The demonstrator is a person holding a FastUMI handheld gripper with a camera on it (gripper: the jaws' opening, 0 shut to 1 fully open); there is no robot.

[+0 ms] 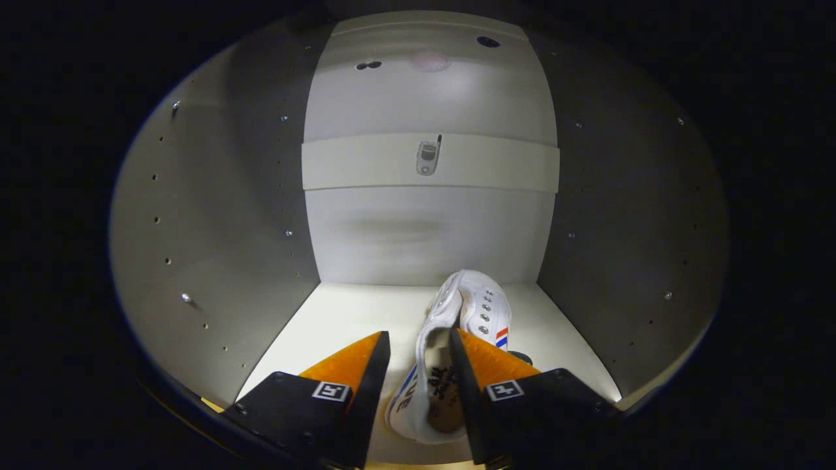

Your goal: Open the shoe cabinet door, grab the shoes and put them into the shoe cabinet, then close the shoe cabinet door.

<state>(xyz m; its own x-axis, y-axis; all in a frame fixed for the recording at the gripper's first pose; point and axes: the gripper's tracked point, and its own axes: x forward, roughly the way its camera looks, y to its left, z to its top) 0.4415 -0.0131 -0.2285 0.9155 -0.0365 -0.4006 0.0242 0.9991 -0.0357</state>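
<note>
Inside cabinet, low compartment: your gripper [418,356] is pushed in past the opening, pointing at the back panel [428,228].
Shoe: white sneaker [457,339] lies on the cabinet floor [339,320], heel toward you at 6 o'clock, toe toward the back at 12, tipped onto its side so the lining shows.
Gripper state: fingers spread, not pinching. Heel end sits in the gap between them; the 3 o'clock finger overlaps the collar, and I can't tell whether it touches. The 9 o'clock finger stands apart from the shoe.
Shoe detail: eyelets and a red-blue stripe tab face 3 o'clock, just beyond the finger tip.
Surroundings: crossbar [431,163] spans the back at 12 with a small metal fitting on it; side walls at 9 and 3 carry rows of peg holes.
Step, my read: shoe is placed; release looks done or nearly done. Door still to close.
Risk 1: if you pull back crooked, the 3 o'clock finger could snag the collar and drag the shoe out over the front lip.
Risk 2: heel looks close to the front edge; if it overhangs, the door may jam on it.
Risk 3: a sideways swing on exit could clip a side wall.
Advice: back out straight along 6 o'clock, fingers wide.
</note>
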